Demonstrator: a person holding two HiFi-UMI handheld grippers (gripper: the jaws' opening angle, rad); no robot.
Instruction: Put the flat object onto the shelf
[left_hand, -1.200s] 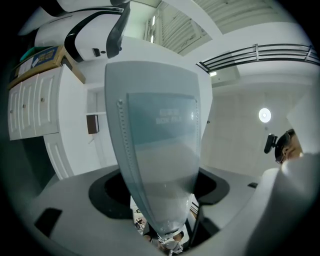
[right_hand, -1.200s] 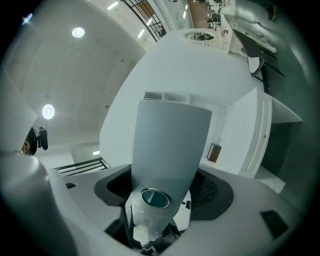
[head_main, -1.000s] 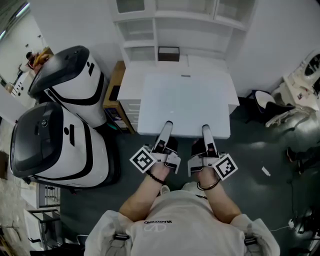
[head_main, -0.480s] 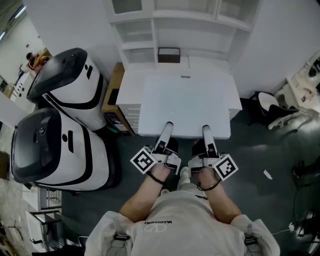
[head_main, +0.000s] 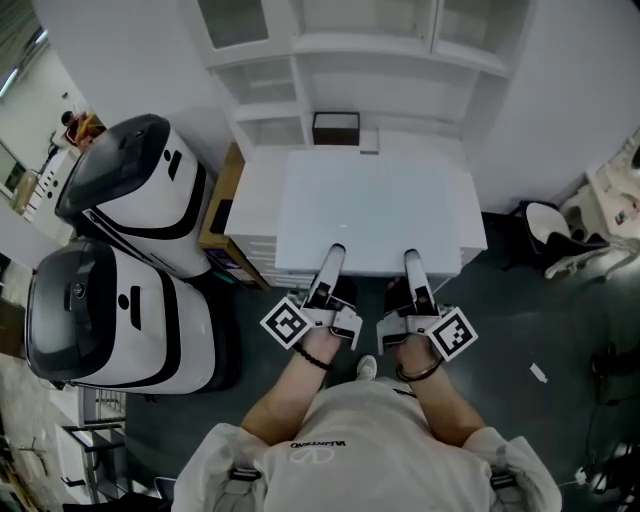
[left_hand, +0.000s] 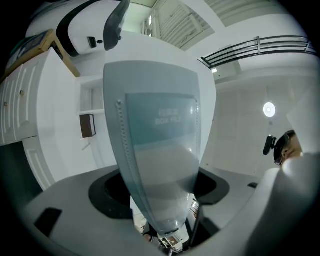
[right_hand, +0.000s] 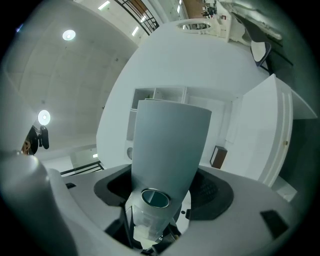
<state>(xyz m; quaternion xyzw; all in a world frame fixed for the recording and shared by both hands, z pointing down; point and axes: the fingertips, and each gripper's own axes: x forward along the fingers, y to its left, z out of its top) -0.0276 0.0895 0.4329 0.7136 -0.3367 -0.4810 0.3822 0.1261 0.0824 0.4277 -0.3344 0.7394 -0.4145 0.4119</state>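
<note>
- We've got the flat box (head_main: 370, 210) carried by its near edge, one gripper on each side.
- Left gripper (head_main: 335, 250): jaws clamped on the box edge, and its own view is filled with the translucent panel (left_hand: 160, 150).
- Right gripper (head_main: 410, 255): same deal, jaws closed on the box (right_hand: 167, 145).
- The box is held out over the white counter (head_main: 255, 190), right in front of the white shelf (head_main: 380, 45).
- A small dark box (head_main: 335, 128) sits at the back of the counter.
</note>
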